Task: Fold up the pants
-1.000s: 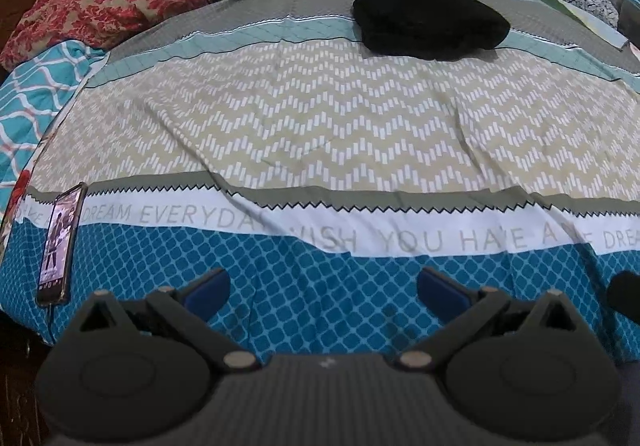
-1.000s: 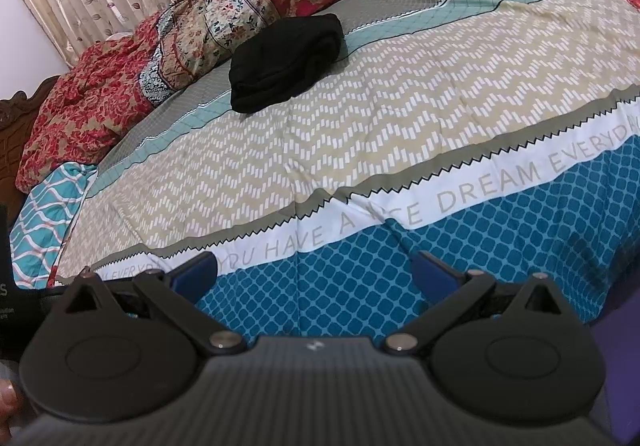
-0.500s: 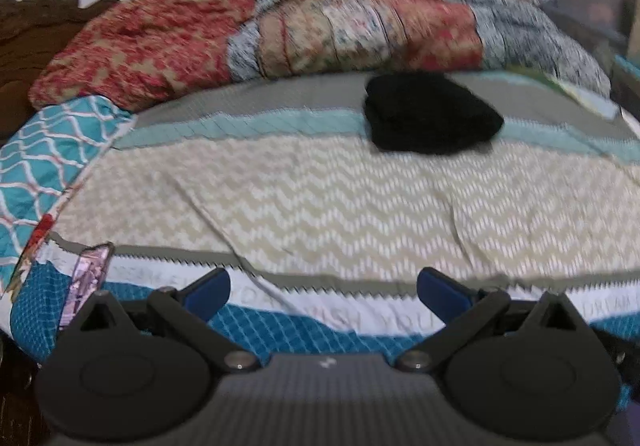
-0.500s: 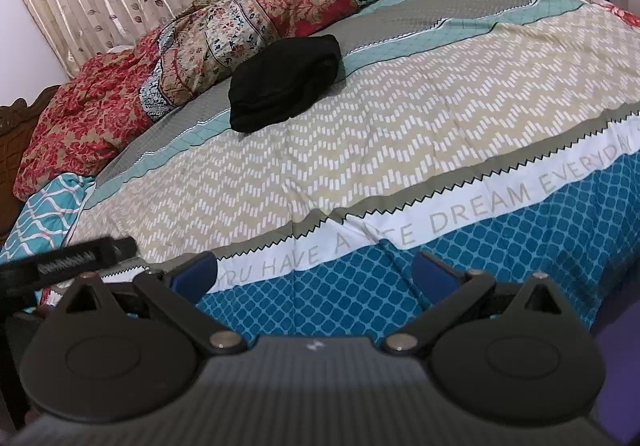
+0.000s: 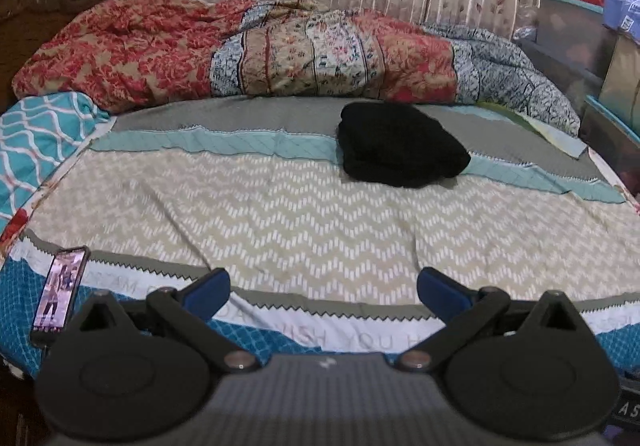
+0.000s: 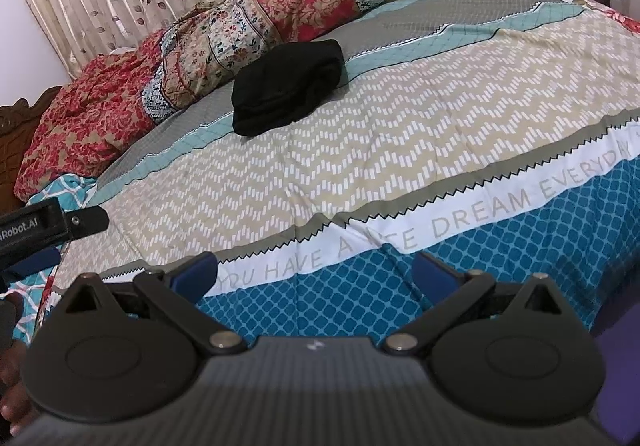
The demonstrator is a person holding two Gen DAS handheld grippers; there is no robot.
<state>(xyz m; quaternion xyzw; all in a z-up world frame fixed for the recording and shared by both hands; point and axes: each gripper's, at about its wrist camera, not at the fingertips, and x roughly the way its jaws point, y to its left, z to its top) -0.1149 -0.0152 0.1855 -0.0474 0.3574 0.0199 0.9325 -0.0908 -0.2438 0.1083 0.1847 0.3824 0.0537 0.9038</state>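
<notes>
Both tongs wide, holding nothing: left gripper (image 5: 322, 288), right gripper (image 6: 314, 270). Black pants (image 5: 400, 145) far across bedspread (image 5: 280, 214); phone (image 5: 60, 294) near left edge.

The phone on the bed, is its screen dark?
No, the phone lies at the bed's left edge with its screen lit, showing a picture.

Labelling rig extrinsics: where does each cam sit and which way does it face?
Left wrist: on the left claw, at the bed's near edge, facing the curtain; only its own fingers show.
Right wrist: on the right claw, angled leftward across the bed; the left claw's tip and a hand show.
Shared: black pants, quilt.
</notes>
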